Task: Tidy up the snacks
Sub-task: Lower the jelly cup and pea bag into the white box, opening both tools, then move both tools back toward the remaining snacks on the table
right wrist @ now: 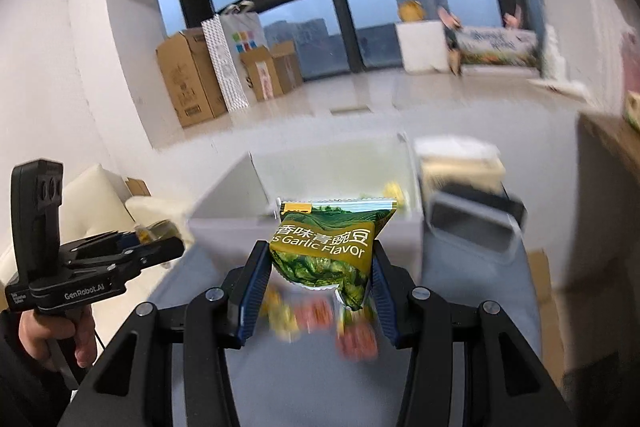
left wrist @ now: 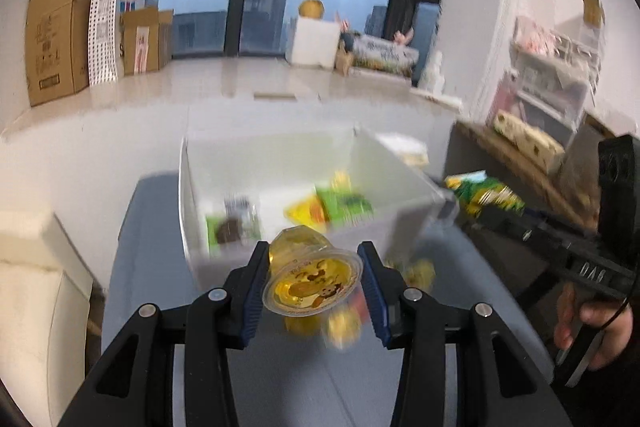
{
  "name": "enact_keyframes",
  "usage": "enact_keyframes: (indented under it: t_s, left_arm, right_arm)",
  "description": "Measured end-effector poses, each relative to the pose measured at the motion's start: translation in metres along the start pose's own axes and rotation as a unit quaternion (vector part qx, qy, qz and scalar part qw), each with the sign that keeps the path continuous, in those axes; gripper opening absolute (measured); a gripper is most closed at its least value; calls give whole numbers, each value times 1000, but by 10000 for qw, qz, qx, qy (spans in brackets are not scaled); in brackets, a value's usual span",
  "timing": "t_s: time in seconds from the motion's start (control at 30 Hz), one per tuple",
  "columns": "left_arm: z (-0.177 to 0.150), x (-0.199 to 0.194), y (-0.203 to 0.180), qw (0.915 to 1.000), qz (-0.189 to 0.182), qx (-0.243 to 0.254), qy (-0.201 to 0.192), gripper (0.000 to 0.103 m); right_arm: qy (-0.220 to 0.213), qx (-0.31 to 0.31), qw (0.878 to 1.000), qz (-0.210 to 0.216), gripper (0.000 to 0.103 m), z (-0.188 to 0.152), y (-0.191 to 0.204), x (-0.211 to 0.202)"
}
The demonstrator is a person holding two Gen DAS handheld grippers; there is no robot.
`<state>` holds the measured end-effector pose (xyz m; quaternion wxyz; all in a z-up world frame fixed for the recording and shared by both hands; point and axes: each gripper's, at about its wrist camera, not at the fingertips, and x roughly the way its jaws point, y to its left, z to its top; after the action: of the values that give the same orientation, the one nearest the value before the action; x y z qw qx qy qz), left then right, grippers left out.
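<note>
My left gripper [left wrist: 314, 281] is shut on a yellow jelly cup [left wrist: 312, 279] with a cartoon lid, held above the grey table [left wrist: 160, 247]. My right gripper [right wrist: 320, 267] is shut on a green pea snack packet [right wrist: 326, 247] marked Garlic Flavor. Ahead of both stands a white open box [left wrist: 400, 179] holding several snack packets [left wrist: 344, 205]. Loose yellow and red snacks [right wrist: 316, 315] lie blurred on the table under the grippers. In the left wrist view the right gripper [left wrist: 486, 205] shows at the right with the green packet [left wrist: 482, 193]. The left gripper [right wrist: 160, 233] shows at the left of the right wrist view.
A dark bin [right wrist: 474, 223] stands right of the white box [right wrist: 336, 167]. A cream sofa [left wrist: 36, 287] lies to the left of the table. Cardboard boxes [left wrist: 56, 35] line the far window wall, and a shelf rack [left wrist: 556, 75] stands at the right wall.
</note>
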<state>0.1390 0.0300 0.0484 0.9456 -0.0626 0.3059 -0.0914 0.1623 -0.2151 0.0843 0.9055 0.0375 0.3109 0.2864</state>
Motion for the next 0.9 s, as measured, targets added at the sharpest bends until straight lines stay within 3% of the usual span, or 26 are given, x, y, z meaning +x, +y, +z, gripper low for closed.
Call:
enact_keyframes:
  t_s: [0.13, 0.3, 0.33, 0.37, 0.4, 0.43, 0.67, 0.9]
  left_arm:
    - [40, 31, 18, 9999, 94, 20, -58, 48]
    - [59, 62, 27, 9998, 146, 110, 103, 50]
    - [59, 66, 29, 9996, 222, 96, 141, 54]
    - [59, 71, 31, 9991, 396, 37, 176, 71]
    - [59, 74, 32, 9987, 463, -10, 199, 99]
    - [57, 75, 36, 9987, 477, -113, 157, 103]
    - [42, 70, 40, 9982, 472, -209, 309, 103]
    - [18, 32, 30, 9992, 333, -170, 159, 103]
  right_arm:
    - [147, -111, 9997, -151, 52, 35, -5, 50]
    - [399, 41, 9990, -202, 54, 56, -19, 96]
    - [435, 55, 9988, -198, 56, 57, -21, 101]
    - [498, 92, 9984, -244, 63, 59, -24, 107]
    - [555, 136, 9979, -316, 89, 59, -25, 111]
    - [592, 179, 9975, -346, 103, 60, -27, 113]
    - [341, 285, 9989, -146, 103, 57, -32, 91]
    - [85, 270, 9996, 6, 103, 30, -23, 40]
